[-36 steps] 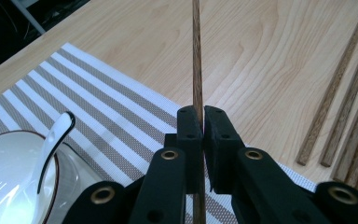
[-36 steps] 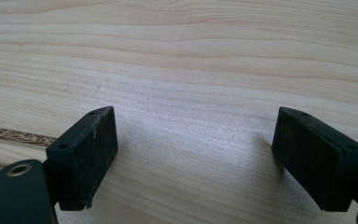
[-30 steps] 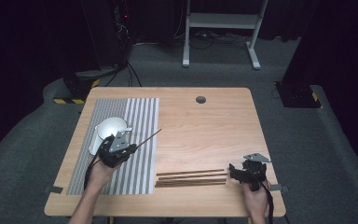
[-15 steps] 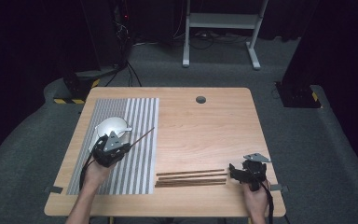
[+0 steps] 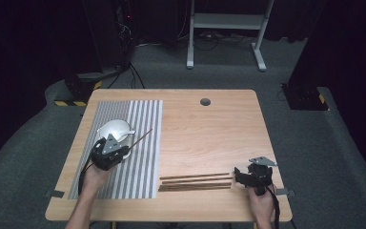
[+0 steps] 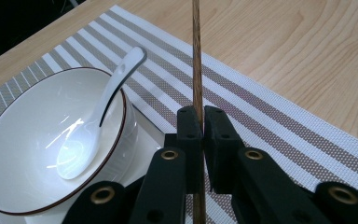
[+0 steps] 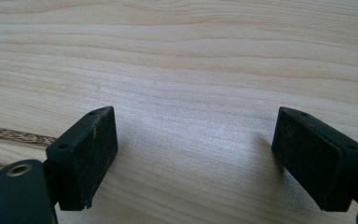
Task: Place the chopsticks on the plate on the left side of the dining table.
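My left gripper [image 5: 125,146] hovers over the striped placemat [image 5: 143,167], shut on a dark wooden chopstick [image 5: 142,136] that points up and to the right. In the left gripper view the chopstick [image 6: 196,56] runs straight up between the closed pads of that gripper [image 6: 203,121]. A white bowl [image 6: 28,154] with a white spoon [image 6: 107,98] in it sits just to its left. My right gripper [image 5: 238,174] rests near the table's front right corner, open with nothing between its fingers. Three more chopsticks [image 5: 195,182] lie side by side just left of it.
The wooden table [image 5: 209,133] has a round cable hole [image 5: 205,101] at the back middle. Bare wood lies between the placemat and the right edge. In the right gripper view a chopstick end [image 7: 14,135] shows at the left, on the table [image 7: 191,56].
My left gripper has shifted slightly to the left with the chopstick, closer to the bowl. The right gripper has stayed where it was.
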Tool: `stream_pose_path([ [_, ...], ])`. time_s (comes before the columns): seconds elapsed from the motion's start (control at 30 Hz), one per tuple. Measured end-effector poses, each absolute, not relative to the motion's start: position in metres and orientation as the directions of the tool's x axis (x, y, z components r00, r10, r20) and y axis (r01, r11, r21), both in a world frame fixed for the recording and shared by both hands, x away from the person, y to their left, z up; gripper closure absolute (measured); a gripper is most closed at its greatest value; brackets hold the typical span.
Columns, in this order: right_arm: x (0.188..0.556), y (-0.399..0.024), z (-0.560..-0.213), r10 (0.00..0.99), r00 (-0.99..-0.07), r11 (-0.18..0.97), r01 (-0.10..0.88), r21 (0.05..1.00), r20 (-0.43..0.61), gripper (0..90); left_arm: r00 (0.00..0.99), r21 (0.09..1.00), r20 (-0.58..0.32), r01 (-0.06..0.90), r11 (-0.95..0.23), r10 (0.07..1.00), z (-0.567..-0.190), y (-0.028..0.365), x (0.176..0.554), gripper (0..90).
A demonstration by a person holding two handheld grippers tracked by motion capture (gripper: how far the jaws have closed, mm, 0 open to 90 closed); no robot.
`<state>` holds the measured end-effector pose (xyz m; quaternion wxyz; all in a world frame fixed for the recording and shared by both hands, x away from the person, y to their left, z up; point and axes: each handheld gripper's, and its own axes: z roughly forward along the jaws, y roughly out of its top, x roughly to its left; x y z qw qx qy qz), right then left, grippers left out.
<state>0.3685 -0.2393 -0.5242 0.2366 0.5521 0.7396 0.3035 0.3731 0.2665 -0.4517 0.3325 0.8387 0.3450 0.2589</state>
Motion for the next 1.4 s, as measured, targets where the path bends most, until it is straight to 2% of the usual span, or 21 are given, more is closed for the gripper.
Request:
stream_pose_path([
  [0.7,0.369,-0.239,-0.524,0.960,-0.278,0.207,0.673,0.710,-0.015,13.7,0.578,0.678,0.264,0.458,-0.575,0.772,-0.464,0.276,0.379,85.2],
  [1.0,0.369,-0.239,-0.524,0.960,-0.278,0.206,0.673,0.710,-0.015,13.7,0.567,0.629,0.320,0.471,-0.618,0.759,-0.473,0.272,0.382,85.2],
  [1.4,0.369,-0.239,-0.524,0.960,-0.278,0.206,0.673,0.710,-0.015,13.8,0.551,0.635,0.297,0.496,-0.592,0.780,-0.481,0.278,0.387,85.2],
])
